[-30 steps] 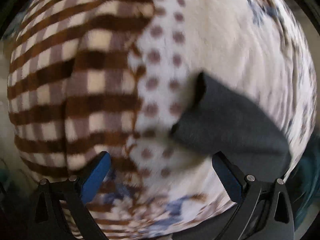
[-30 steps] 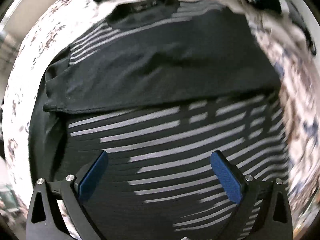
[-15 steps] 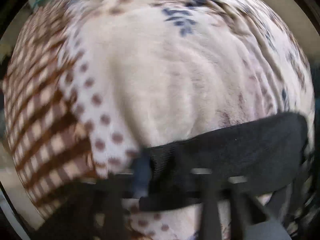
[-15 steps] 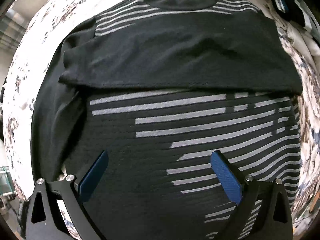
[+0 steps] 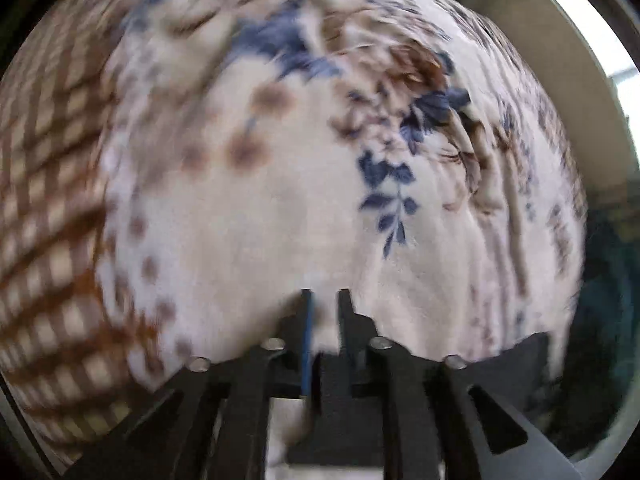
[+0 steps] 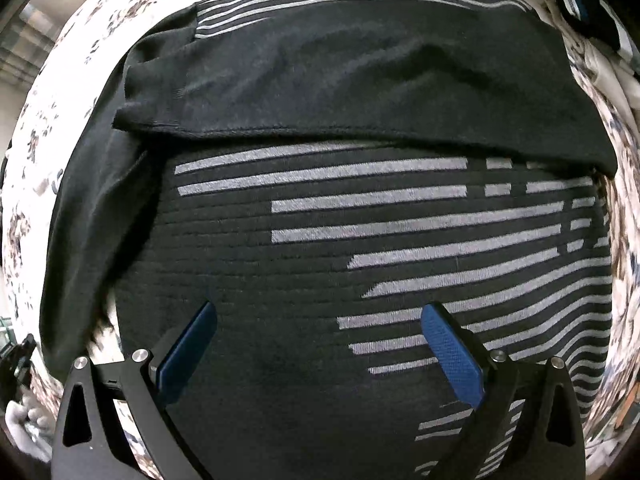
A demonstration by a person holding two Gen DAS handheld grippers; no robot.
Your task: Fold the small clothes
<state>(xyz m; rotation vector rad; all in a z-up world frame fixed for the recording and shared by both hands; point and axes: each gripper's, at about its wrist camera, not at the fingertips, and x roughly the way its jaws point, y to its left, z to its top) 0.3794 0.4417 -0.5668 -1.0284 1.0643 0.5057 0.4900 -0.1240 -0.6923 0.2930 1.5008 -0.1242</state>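
A black sweater with grey stripes [image 6: 360,220] lies flat on a floral blanket [image 6: 36,160], neck at the far end, with a sleeve [image 6: 340,80] folded across its chest. My right gripper [image 6: 318,316] is open and empty, hovering over the sweater's lower body. My left gripper [image 5: 325,300] has its jaws nearly together and is shut on dark fabric [image 5: 516,364], a part of the sweater that trails to the lower right in the left wrist view. Where the fabric sits between the pads is hidden.
The blanket [image 5: 280,200] is white with blue and brown flowers and a brown checked band [image 5: 44,184] at the left. Other clothes [image 6: 600,20] are piled at the far right. A pale wall or frame [image 5: 568,80] runs at the upper right.
My left gripper closed from wide open onto the dark fabric and swung away across the blanket. My right gripper stayed open and drew back, showing more of the sweater.
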